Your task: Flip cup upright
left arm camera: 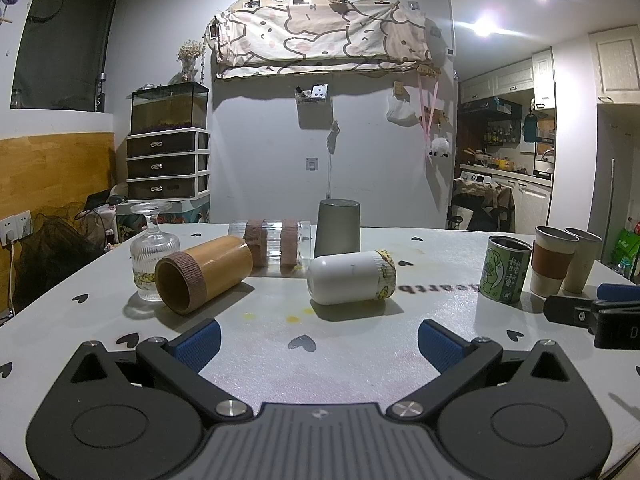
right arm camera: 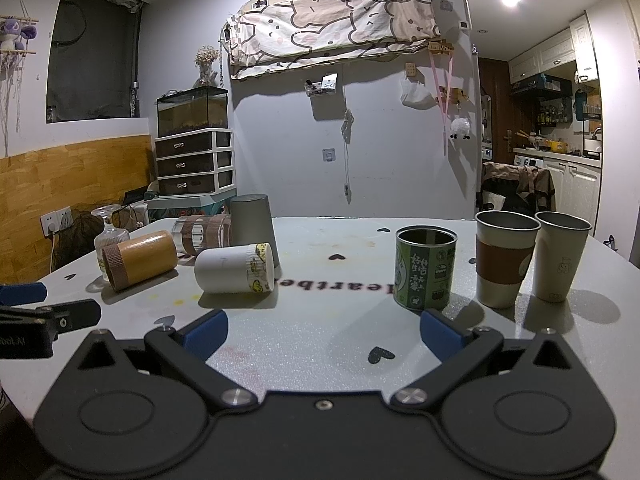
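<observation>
A white cup [left arm camera: 350,278] with a yellow-patterned band lies on its side mid-table; it also shows in the right wrist view [right arm camera: 236,269]. A bamboo cup [left arm camera: 202,276] [right arm camera: 138,259] lies on its side to its left. A clear cup [left arm camera: 276,246] with brown bands lies behind them. A grey cup [left arm camera: 338,227] [right arm camera: 251,219] and a glass goblet [left arm camera: 153,254] stand upside down. My left gripper [left arm camera: 319,342] is open and empty, short of the white cup. My right gripper [right arm camera: 323,336] is open and empty, just short of the green tin [right arm camera: 425,269].
The green tin [left arm camera: 505,270], a cup with a brown sleeve [right arm camera: 505,258] and a plain beige cup [right arm camera: 559,256] stand upright at the right. The table [left arm camera: 320,360] is white foam with black hearts. The right gripper's finger [left arm camera: 592,312] shows at the right edge.
</observation>
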Demonstrator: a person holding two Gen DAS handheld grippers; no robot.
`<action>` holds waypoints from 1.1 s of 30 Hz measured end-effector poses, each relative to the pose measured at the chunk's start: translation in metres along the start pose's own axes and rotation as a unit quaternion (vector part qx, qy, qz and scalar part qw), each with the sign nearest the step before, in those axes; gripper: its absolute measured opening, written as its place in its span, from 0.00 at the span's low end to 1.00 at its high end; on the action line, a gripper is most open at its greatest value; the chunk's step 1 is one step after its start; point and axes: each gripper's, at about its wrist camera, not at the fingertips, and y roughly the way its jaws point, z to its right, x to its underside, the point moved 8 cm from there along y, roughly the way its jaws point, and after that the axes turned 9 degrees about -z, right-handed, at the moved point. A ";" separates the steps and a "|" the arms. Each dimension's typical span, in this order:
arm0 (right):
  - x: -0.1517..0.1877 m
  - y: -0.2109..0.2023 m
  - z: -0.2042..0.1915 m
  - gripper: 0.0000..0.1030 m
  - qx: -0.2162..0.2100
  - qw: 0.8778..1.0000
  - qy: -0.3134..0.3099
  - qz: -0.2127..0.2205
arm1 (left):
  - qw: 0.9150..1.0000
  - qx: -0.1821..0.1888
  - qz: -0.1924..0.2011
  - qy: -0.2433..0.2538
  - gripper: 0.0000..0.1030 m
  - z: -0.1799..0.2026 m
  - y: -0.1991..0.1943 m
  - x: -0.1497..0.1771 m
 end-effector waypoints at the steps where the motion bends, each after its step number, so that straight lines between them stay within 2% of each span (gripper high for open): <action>1: 0.000 0.000 0.000 1.00 0.000 1.000 0.000 0.000 | 1.000 0.000 0.000 0.000 1.00 0.000 0.000 0.000; 14: 0.000 0.000 0.000 1.00 0.000 1.000 0.000 0.000 | 1.000 0.010 0.008 0.008 1.00 0.008 0.004 0.001; 19: 0.006 -0.001 0.008 1.00 0.003 1.000 0.005 0.004 | 0.997 0.022 0.024 0.072 1.00 0.025 0.014 0.001; 22: 0.007 -0.003 0.010 1.00 0.003 1.000 0.009 0.008 | 0.992 0.011 0.025 0.126 1.00 0.029 0.021 -0.005; 26: 0.007 -0.007 0.011 1.00 0.004 1.000 0.015 0.010 | 0.981 0.016 0.033 0.191 1.00 0.038 0.037 -0.017; 28: 0.008 -0.009 0.013 1.00 0.005 1.000 0.017 0.010 | 0.971 0.011 0.037 0.236 1.00 0.039 0.051 -0.029; 31: 0.008 -0.012 0.018 1.00 0.008 1.000 0.023 0.012 | 0.944 -0.011 0.045 0.326 1.00 0.050 0.075 -0.040; 33: 0.010 -0.014 0.022 1.00 0.009 0.999 0.029 0.012 | 0.925 -0.026 0.032 0.378 1.00 0.056 0.096 -0.042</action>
